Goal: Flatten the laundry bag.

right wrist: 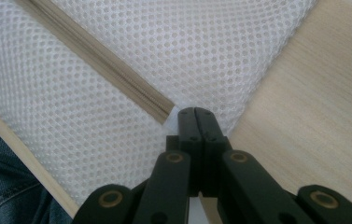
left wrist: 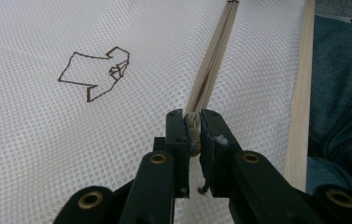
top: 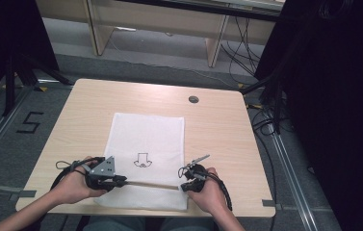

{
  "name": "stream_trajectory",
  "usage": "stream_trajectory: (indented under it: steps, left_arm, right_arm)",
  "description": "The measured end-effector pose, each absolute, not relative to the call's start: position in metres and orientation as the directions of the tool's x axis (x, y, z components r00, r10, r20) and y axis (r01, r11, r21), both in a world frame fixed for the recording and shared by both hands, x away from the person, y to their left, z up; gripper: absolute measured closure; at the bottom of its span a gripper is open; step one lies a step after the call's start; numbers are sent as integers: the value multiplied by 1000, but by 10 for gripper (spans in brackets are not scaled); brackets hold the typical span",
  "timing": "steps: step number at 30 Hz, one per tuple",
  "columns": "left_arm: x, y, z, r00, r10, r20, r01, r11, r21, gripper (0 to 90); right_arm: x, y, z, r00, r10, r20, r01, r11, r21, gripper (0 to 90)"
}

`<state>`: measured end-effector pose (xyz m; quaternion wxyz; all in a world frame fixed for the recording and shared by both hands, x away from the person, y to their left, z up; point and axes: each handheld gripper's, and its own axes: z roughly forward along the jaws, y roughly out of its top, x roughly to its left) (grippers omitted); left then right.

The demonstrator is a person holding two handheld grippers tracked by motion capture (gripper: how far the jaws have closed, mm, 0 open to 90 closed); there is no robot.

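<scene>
A black "5" (top: 29,122) is marked on the grey floor (top: 6,159) left of the table.

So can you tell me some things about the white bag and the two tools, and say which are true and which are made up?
1. The white mesh bag lies flat on the wooden table. True.
2. The left tool is clamped on the beige zipper. True: the zipper's pull is squeezed between its jaws.
3. The right tool is wide open. False: its jaws are pressed together, at the zipper's end on the mesh.
4. The bag has a red star drawn on it. False: it bears a small dark outline drawing.
5. The zipper runs along the bag's far edge. False: it runs near the person's edge.
</scene>
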<state>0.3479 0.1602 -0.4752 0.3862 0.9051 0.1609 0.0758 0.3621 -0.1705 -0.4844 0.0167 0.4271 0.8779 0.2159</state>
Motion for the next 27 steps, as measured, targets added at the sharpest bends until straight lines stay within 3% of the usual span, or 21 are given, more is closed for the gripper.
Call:
stream_trajectory:
  steps: [20, 27]
  left_arm:
    - [348, 162, -475, 938, 347, 26, 225, -663, 714, 817]
    - [346, 175, -477, 925, 379, -6, 265, -633, 727, 817]
  right_arm:
    - [362, -171, -484, -637, 755, 156, 741, 543, 394, 900]
    - [362, -171, -484, -635, 756, 159, 743, 541, 394, 900]
